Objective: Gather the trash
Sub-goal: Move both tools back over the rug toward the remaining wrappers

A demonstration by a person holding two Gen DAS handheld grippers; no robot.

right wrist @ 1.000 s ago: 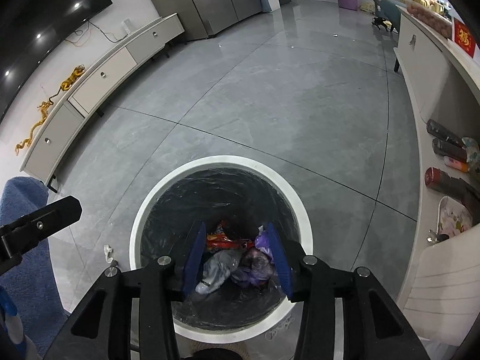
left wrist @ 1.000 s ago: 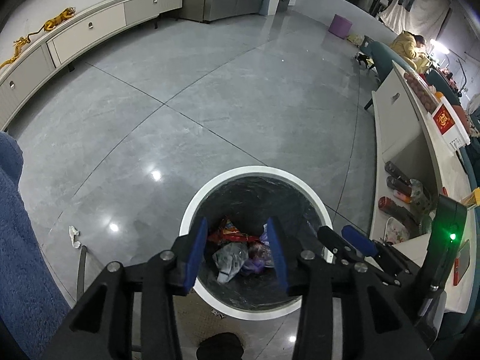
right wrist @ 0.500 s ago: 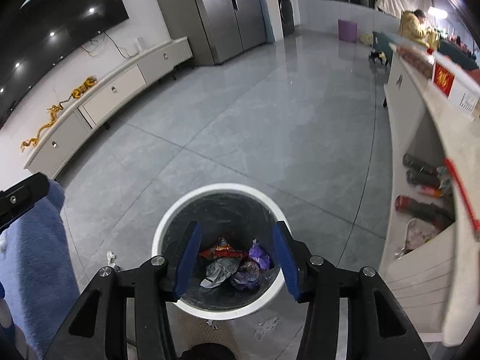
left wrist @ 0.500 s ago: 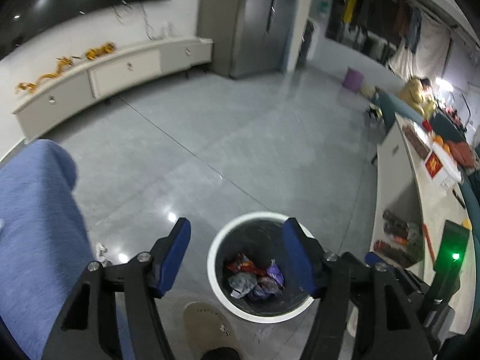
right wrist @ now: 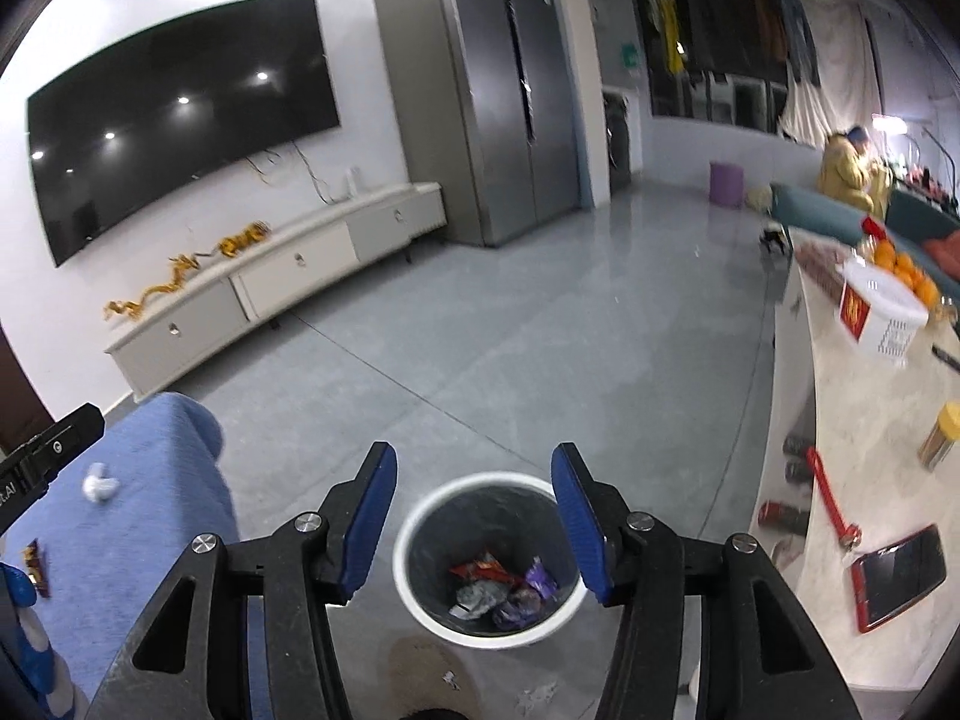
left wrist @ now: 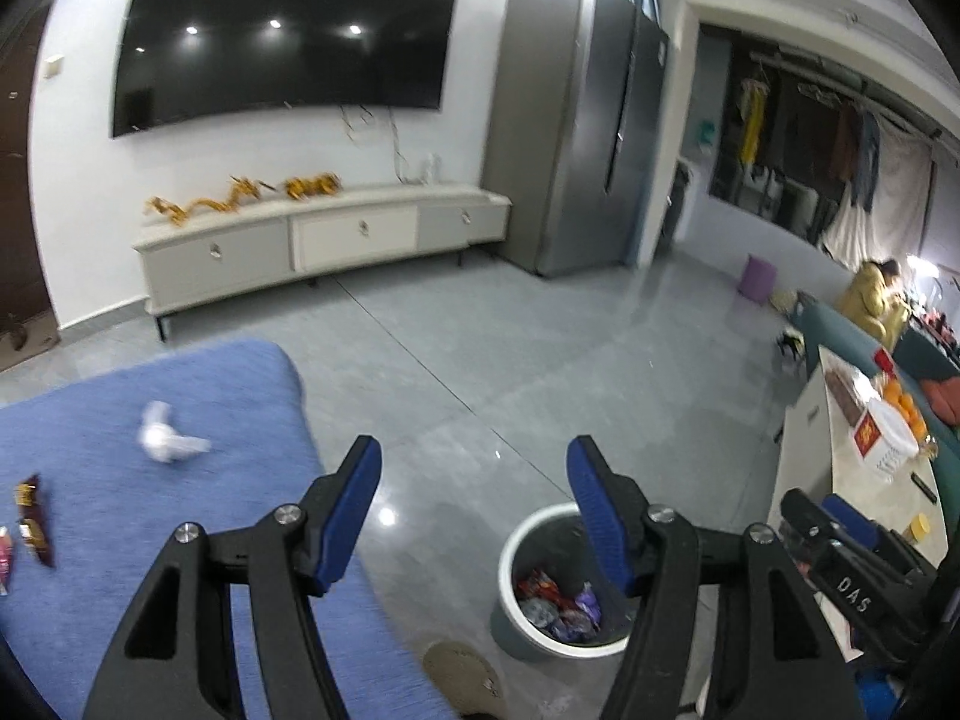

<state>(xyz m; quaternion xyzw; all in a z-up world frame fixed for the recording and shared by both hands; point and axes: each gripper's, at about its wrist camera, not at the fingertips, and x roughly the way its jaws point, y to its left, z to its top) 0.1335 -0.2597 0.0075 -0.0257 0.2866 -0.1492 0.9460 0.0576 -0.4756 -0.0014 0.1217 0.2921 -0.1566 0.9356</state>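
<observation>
A white-rimmed trash bin (right wrist: 414, 525) (left wrist: 510, 546) stands on the grey floor, with red, silver and purple wrappers (right wrist: 501, 588) (left wrist: 555, 600) inside. High above the bin my right gripper (right wrist: 474, 483) hangs empty, its jaws still opening. My left gripper (left wrist: 474, 474) is open and empty, raised above the floor between the blue sofa (left wrist: 120, 510) and the bin. A crumpled white tissue (left wrist: 165, 438) (right wrist: 99, 483) lies on the sofa. Near its left edge rests a dark snack wrapper (left wrist: 30, 519) (right wrist: 36, 564).
A marble counter (right wrist: 870, 420) runs down the right with a white basket (right wrist: 882, 312), oranges, a red phone (right wrist: 897, 576) and a jar. A person in yellow (right wrist: 849, 171) sits far right. TV cabinet (left wrist: 324, 240), wall TV and grey fridge (left wrist: 576, 138) line the back. Small scraps (right wrist: 534, 693) lie by the bin.
Both grippers rose well above the bin and tilted up, so the room's back wall came into view. Both sets of jaws opened wider. The sofa with its litter entered the left view.
</observation>
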